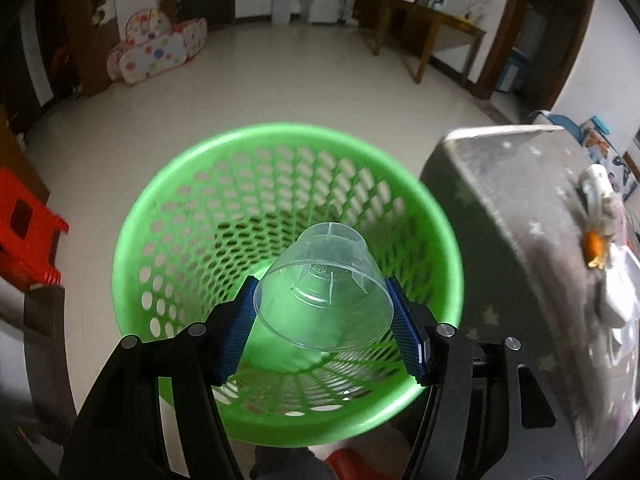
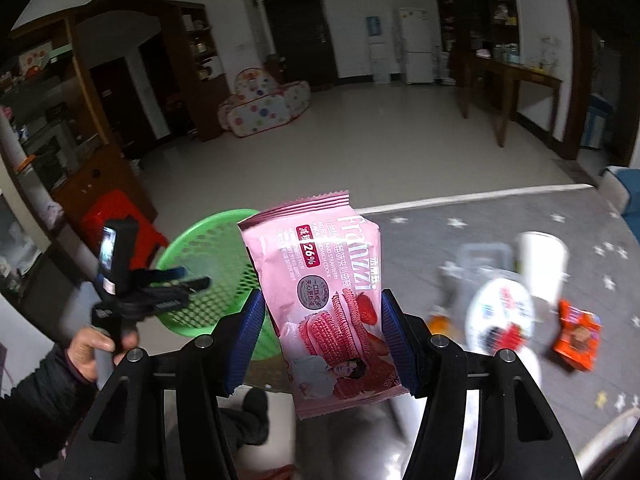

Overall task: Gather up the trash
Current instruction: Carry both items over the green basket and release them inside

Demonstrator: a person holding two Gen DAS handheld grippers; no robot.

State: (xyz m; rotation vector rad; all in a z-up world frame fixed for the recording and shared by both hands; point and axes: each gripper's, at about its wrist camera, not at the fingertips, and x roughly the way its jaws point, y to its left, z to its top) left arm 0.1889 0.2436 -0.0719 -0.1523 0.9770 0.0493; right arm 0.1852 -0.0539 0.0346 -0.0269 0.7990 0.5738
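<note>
Left wrist view, and the left tongs [image 1: 324,312] are clamped on a clear plastic cup [image 1: 323,292], blue ribbed pads pressing its rim from nine and three o'clock, the cup's base pointing away from the camera. Right beneath it sits the round green plastic mesh basket [image 1: 192,216], mouth wide open, cup hanging above the basket's opening. At three o'clock there's a table draped in a grey star-print cloth [image 1: 516,208], with blurred white litter and an orange scrap at its far edge. A red plastic stool [image 1: 28,232] shows at nine o'clock on the pale tiled floor [image 1: 280,80].

Over to the right wrist view: the right tongs [image 2: 324,340] grip a pink biscuit wrapper [image 2: 320,280], printed with red wafer rolls, upright between the pads. At nine o'clock, the person's left hand [image 2: 94,344] holds the other tool in front of the green basket [image 2: 216,248], which stands on the floor beside the table [image 2: 460,208]. On the table, around three o'clock, more trash lies blurred: a white paper cup [image 2: 542,264], a round white lid with red print [image 2: 502,312], a clear plastic tub [image 2: 486,256] behind it, and an orange-red snack packet [image 2: 576,334] near four o'clock.
</note>
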